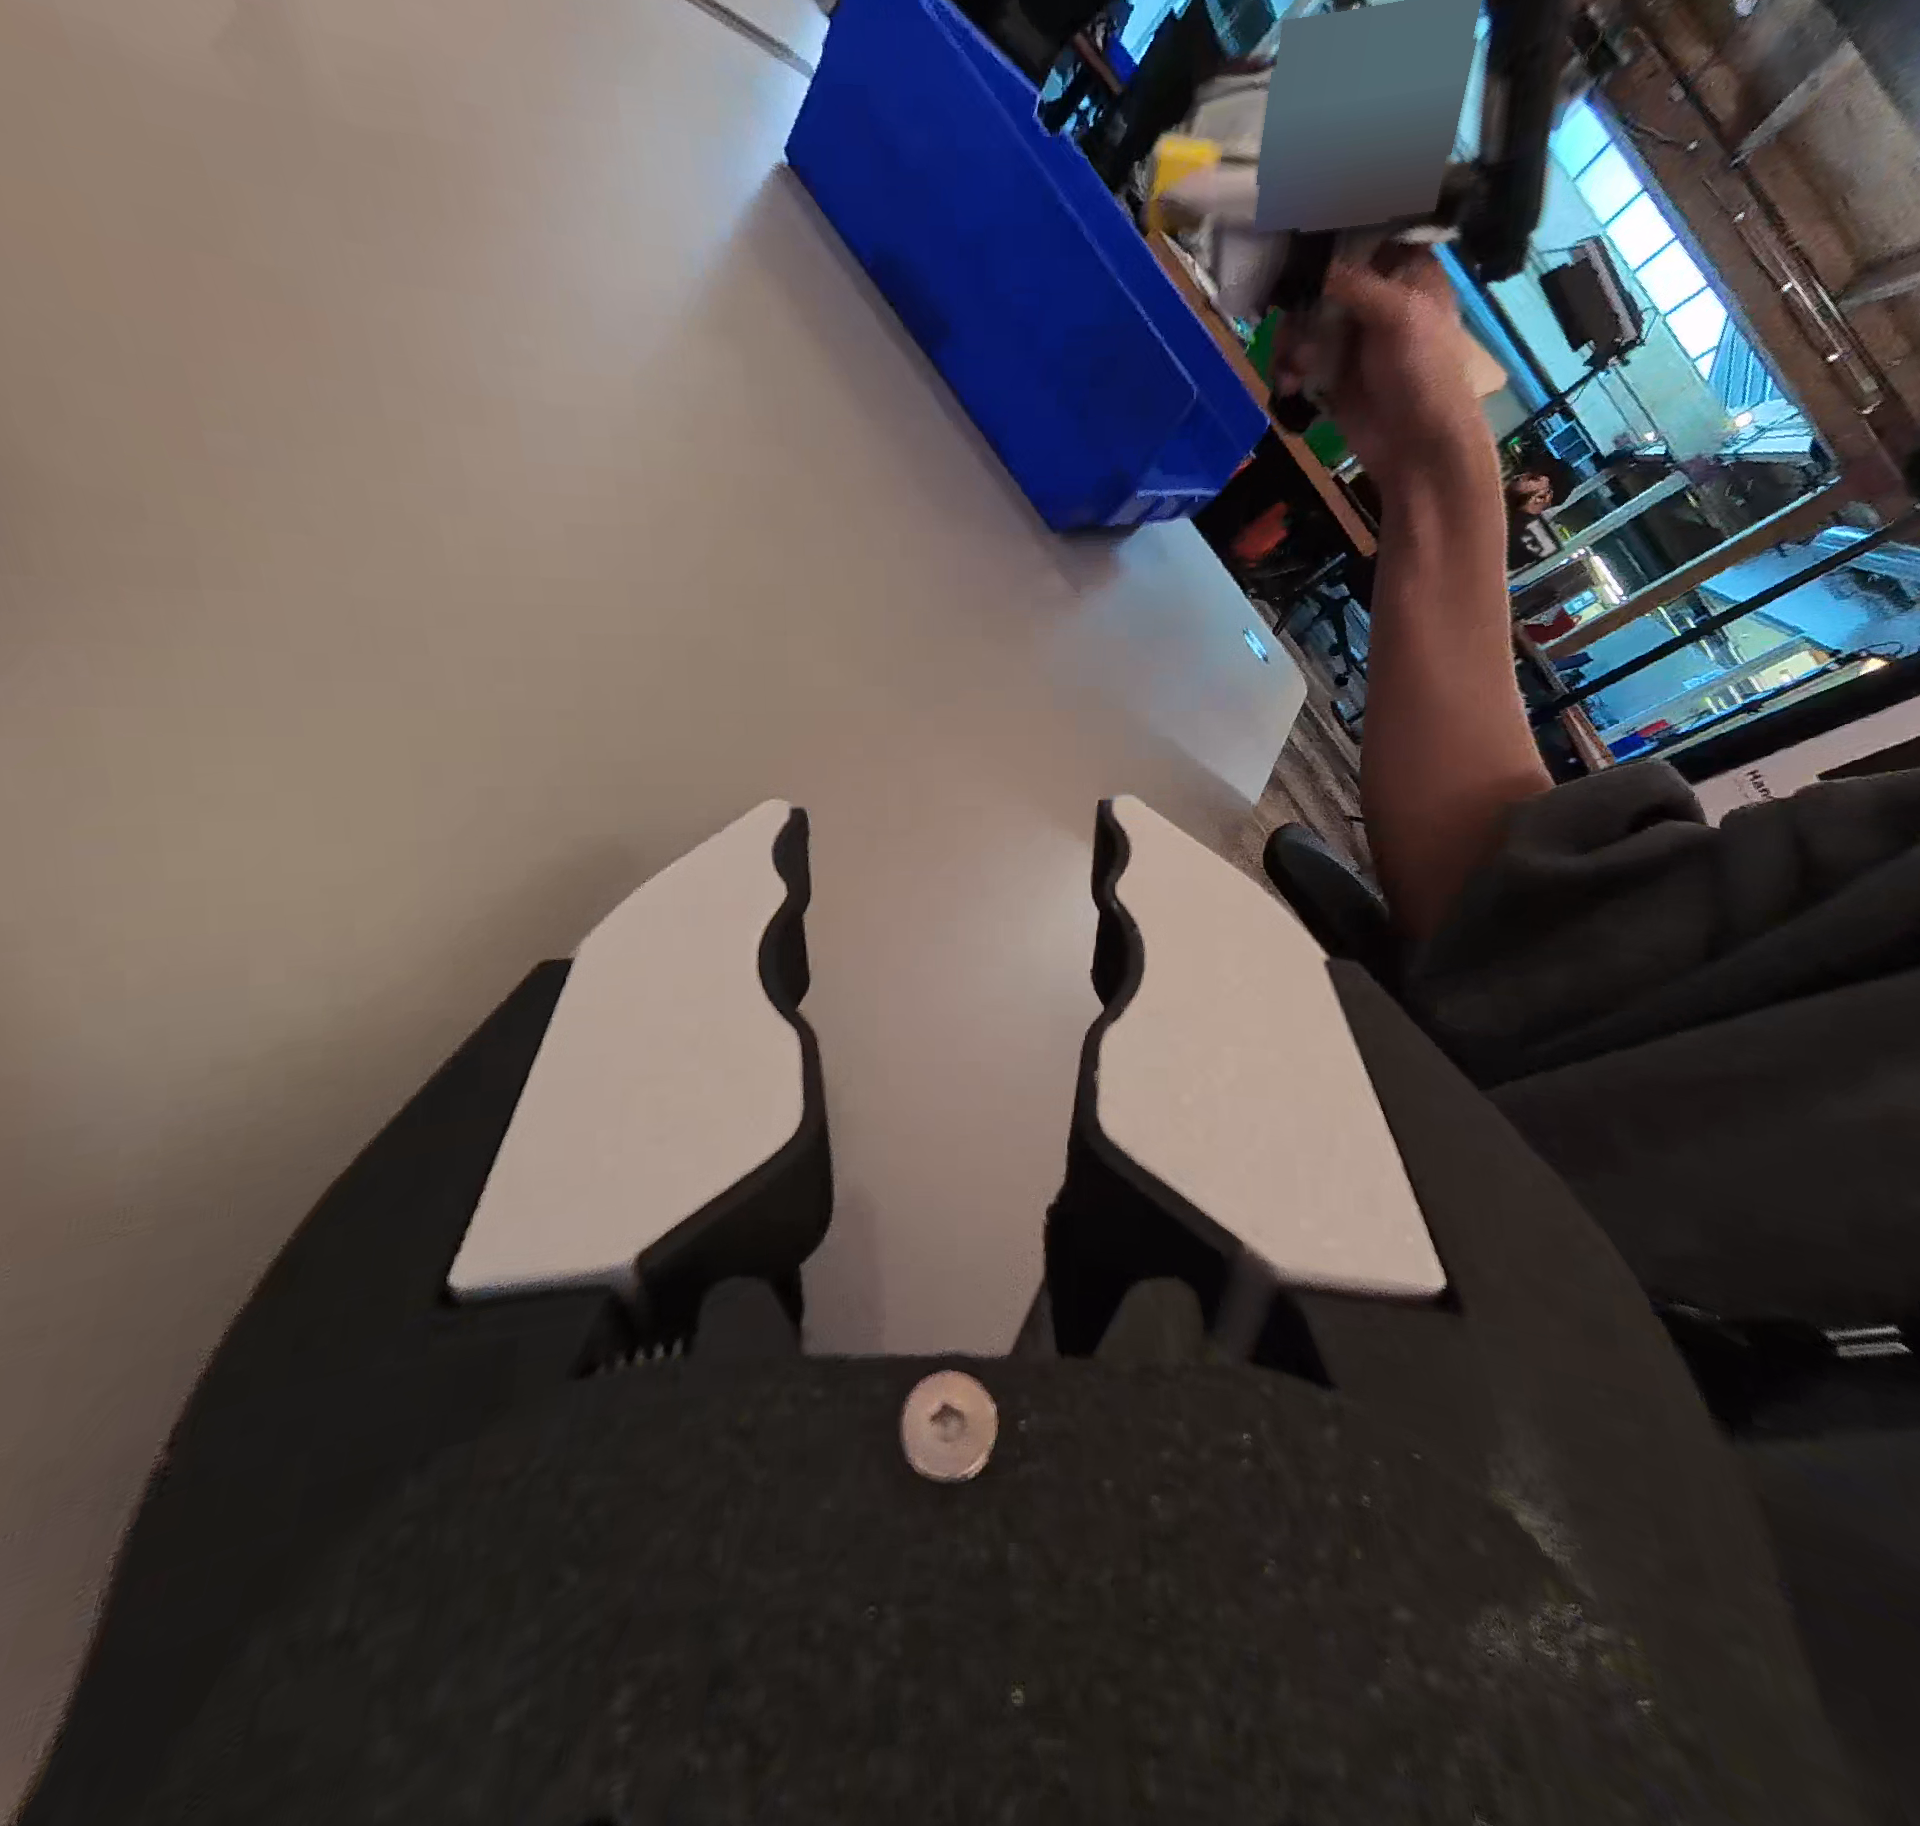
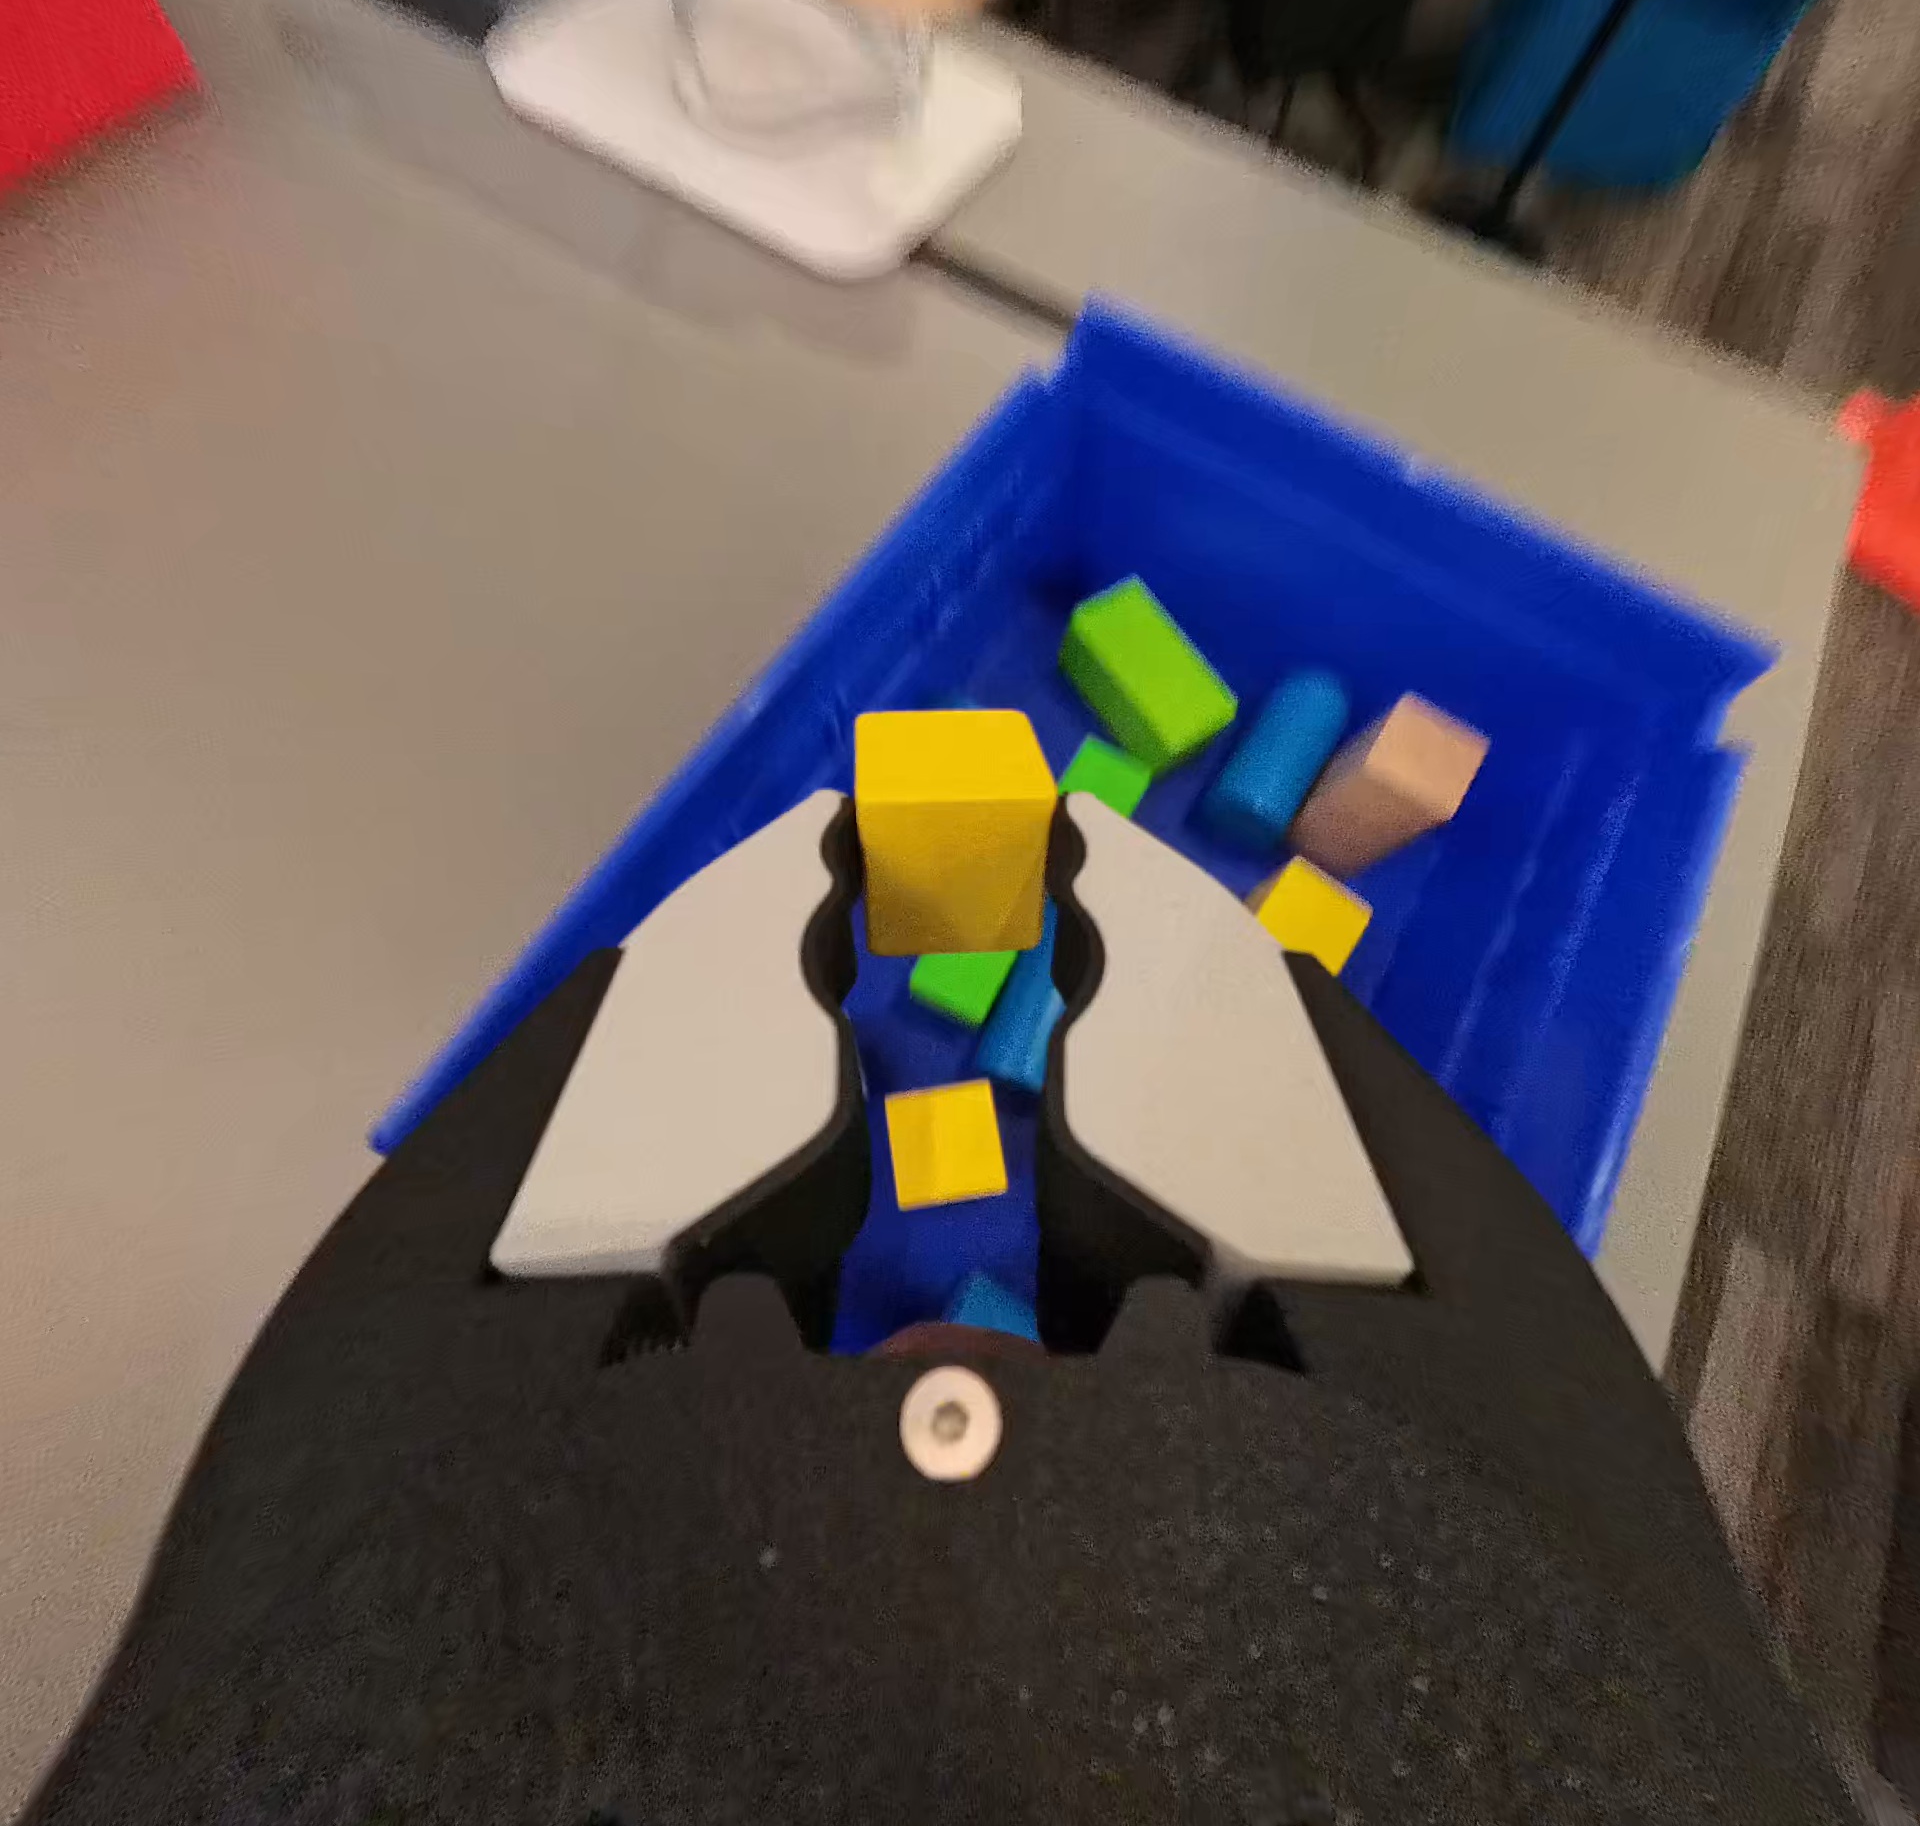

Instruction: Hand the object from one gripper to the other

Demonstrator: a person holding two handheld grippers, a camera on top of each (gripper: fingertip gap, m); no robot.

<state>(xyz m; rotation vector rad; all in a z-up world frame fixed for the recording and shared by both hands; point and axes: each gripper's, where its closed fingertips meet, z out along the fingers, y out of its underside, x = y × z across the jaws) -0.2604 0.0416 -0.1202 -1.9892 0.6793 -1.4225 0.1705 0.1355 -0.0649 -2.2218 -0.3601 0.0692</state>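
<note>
Pale grey tabletop [image 1: 364, 529] fills most of the left wrist view, with a blue bin [image 1: 997, 270] standing on it and a closed silver laptop [image 1: 1195, 675] just past the bin near the table edge. Over that table the left gripper [image 1: 951, 820] has its jaws wide apart, gripping nothing. Above the bin [image 2: 1299, 529] the right gripper [image 2: 951, 810] pinches a yellow block [image 2: 951, 831] at its fingertips. Inside the bin lie loose blocks: a green block [image 2: 1143, 680], a blue cylinder [image 2: 1273, 758], a tan block [image 2: 1387, 784] and smaller yellow ones.
</note>
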